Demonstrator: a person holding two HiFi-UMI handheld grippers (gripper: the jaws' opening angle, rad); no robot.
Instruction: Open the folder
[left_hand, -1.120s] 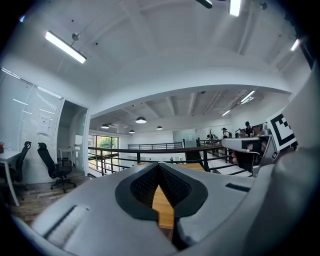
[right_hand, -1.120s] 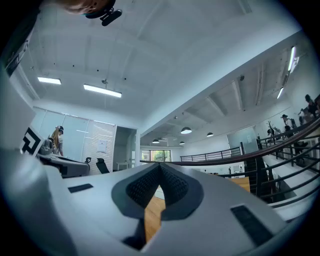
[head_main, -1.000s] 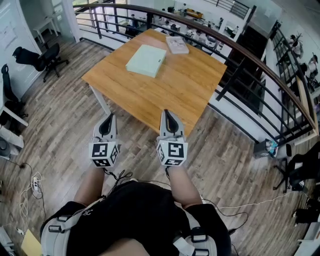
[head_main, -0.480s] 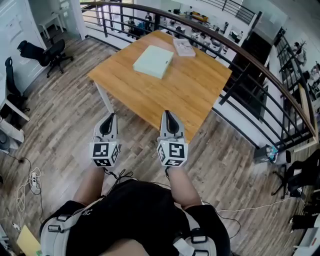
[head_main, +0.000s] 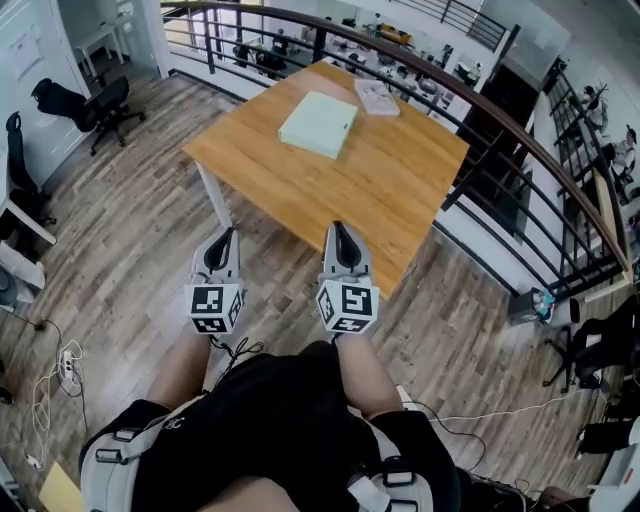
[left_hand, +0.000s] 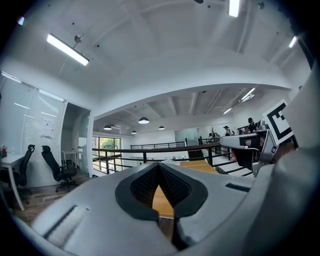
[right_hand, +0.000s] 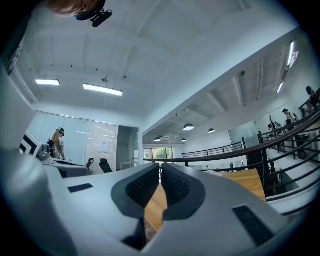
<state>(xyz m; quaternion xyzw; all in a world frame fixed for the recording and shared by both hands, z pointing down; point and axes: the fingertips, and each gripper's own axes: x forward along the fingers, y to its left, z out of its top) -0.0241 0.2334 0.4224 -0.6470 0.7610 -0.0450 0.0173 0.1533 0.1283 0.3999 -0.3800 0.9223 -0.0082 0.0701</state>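
Observation:
A pale green folder (head_main: 318, 124) lies shut on the far half of a square wooden table (head_main: 380, 190). My left gripper (head_main: 229, 233) hangs over the floor short of the table's near edge, jaws shut and empty. My right gripper (head_main: 338, 228) reaches just over the near edge, also shut on nothing. Both are well short of the folder. In the left gripper view the gripper (left_hand: 159, 165) points level at the tabletop (left_hand: 162, 200). The right gripper view shows its gripper (right_hand: 160, 166) with the tips together and the table (right_hand: 245, 180) ahead.
A white booklet (head_main: 377, 96) lies at the table's far corner. A black railing (head_main: 520, 130) with a wooden handrail curves behind and right of the table. Office chairs (head_main: 85, 105) stand at the left. Cables (head_main: 60, 365) trail on the wood floor.
The table and folder have shifted right and a little nearer in the head view as I step forward. Both grippers stay shut and keep their pose.

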